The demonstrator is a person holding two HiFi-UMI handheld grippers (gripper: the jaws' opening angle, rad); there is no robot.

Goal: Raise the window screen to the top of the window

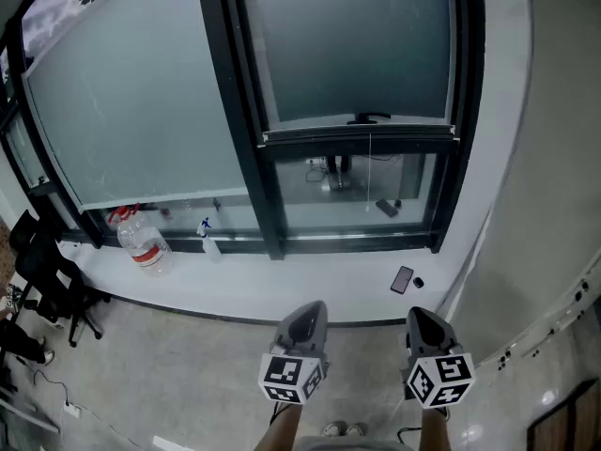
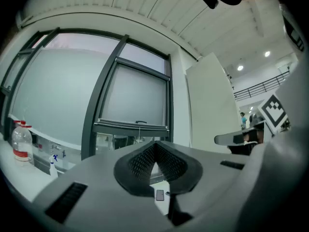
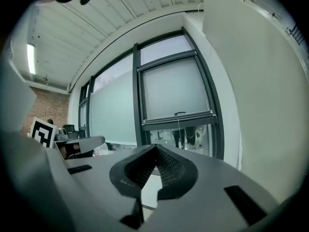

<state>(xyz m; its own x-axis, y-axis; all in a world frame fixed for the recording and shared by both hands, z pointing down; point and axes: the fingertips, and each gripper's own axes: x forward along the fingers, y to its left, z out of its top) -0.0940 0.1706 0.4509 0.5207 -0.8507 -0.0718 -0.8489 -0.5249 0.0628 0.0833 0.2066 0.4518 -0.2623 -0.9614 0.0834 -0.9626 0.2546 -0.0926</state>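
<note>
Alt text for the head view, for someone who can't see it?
The window screen hangs most of the way down, its handle low. Left gripper and right gripper, both shut and empty, sit short of the sill, which holds a phone, water bottle and spray bottle.

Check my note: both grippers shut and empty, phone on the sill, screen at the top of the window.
Wrong on one point: the head view shows the window screen pulled down over most of the pane, its handle bar low. The left gripper and right gripper are shut and empty; the phone lies on the sill.
</note>
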